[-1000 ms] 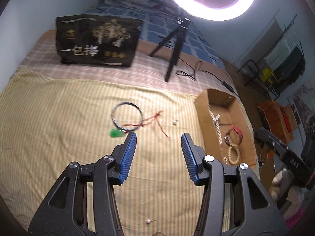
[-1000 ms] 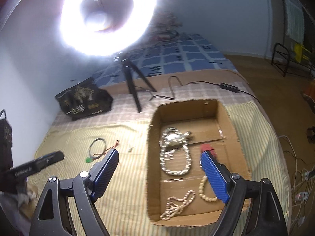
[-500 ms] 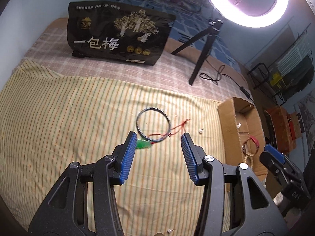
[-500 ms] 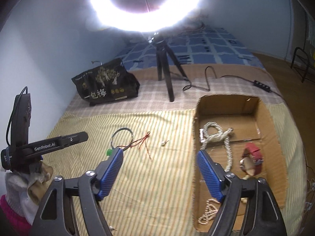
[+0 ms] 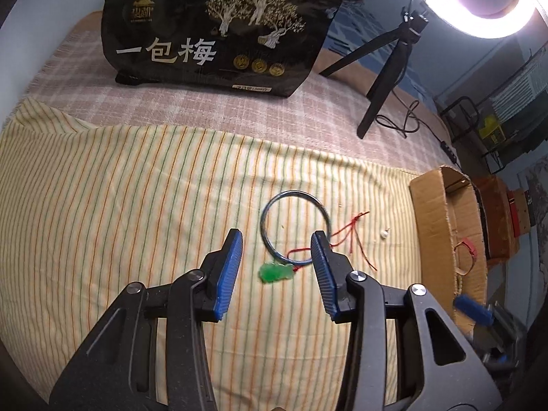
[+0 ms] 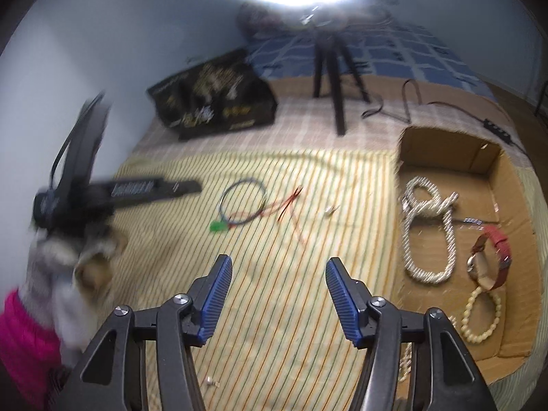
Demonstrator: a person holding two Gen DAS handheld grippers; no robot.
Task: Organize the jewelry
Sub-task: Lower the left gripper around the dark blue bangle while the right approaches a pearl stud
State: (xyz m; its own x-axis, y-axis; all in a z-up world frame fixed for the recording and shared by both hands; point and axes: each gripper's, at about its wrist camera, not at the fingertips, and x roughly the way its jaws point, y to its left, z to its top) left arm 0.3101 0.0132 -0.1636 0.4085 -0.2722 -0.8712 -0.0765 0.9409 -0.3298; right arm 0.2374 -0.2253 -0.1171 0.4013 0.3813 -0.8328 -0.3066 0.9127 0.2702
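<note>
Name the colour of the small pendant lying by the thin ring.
Green pendant; clearest in the left wrist view.

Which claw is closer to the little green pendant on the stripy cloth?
Left. The left claw hangs right over the green pendant, which shows between its open fingers. The right claw is open too, farther back with bare striped cloth between it and the pendant.

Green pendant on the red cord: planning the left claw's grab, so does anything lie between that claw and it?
Nothing visible does. The green pendant lies on bare striped cloth just ahead of the open left claw; only the dark metal bangle lies across its cord.
</note>
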